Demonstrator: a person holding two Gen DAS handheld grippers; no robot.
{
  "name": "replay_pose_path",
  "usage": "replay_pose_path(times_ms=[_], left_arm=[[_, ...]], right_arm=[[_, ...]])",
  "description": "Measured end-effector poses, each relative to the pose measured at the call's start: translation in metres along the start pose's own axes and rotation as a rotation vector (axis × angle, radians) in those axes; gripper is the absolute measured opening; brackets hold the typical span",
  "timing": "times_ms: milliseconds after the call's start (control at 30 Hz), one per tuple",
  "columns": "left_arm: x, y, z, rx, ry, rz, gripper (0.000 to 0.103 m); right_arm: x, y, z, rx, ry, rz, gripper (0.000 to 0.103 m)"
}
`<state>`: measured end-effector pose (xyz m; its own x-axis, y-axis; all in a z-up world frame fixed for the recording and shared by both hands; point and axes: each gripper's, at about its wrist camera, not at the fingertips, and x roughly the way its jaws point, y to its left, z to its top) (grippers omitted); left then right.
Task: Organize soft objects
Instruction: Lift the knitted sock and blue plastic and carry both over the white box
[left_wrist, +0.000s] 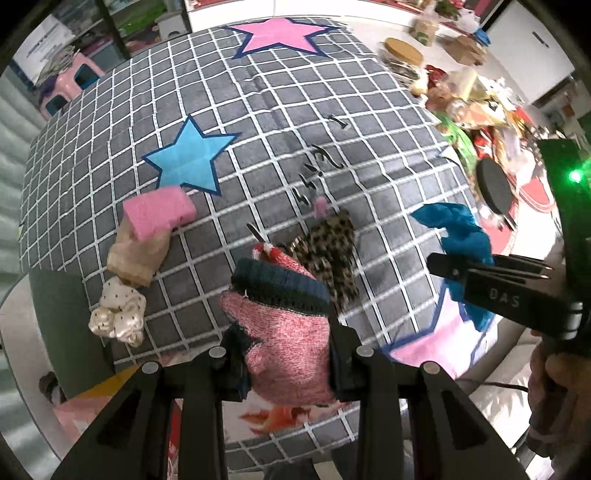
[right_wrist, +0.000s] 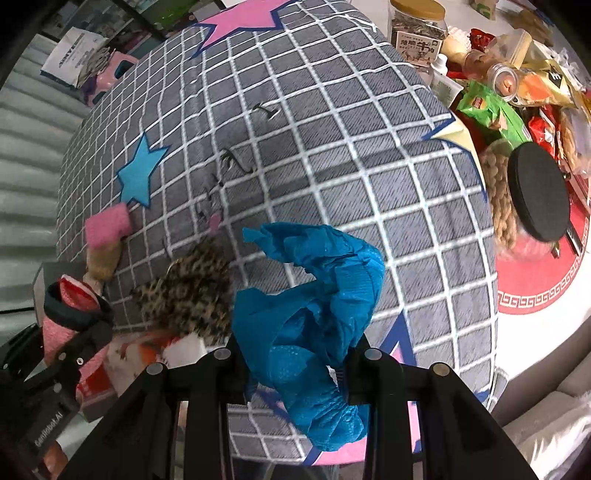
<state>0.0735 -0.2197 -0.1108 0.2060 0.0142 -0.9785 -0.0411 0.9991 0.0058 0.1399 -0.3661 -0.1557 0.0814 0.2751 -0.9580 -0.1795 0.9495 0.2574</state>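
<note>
My left gripper is shut on a pink knit sock with a dark blue cuff, lifted above the grey checked blanket. My right gripper is shut on a crumpled blue cloth, also held off the blanket; it shows at the right of the left wrist view. A leopard-print scrunchie lies on the blanket between the two grippers. Further left lie a pink sponge, a beige cloth and a white dotted scrunchie.
To the blanket's right stands a heap of snack packets and jars with a black round lid on a red mat. A pink stool stands far left. The blanket's middle, with its blue star, bears nothing.
</note>
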Motion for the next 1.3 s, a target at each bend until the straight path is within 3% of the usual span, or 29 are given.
replay_pose_path(times_ms=[367,867,1033,1300], left_arm=[[-0.029,0.001,-0.063,0.111,-0.031,-0.040,0.034],[-0.067,0.044,-0.154,0.196,-0.070,-0.069,0.034],[-0.078,0.066,-0.173,0.160,-0.100,-0.058,0.034],[-0.098,0.119,-0.199,0.007,-0.158,-0.022,0.034]], right_arm=[[-0.008,0.043,-0.061,-0.016,0.016,-0.001,0.034],[-0.008,0.128,-0.137,-0.146,0.057,0.027,0.034],[-0.006,0.159,-0.155,-0.214,0.079,0.041,0.034],[-0.003,0.210,-0.174,-0.344,0.097,0.058,0.034]])
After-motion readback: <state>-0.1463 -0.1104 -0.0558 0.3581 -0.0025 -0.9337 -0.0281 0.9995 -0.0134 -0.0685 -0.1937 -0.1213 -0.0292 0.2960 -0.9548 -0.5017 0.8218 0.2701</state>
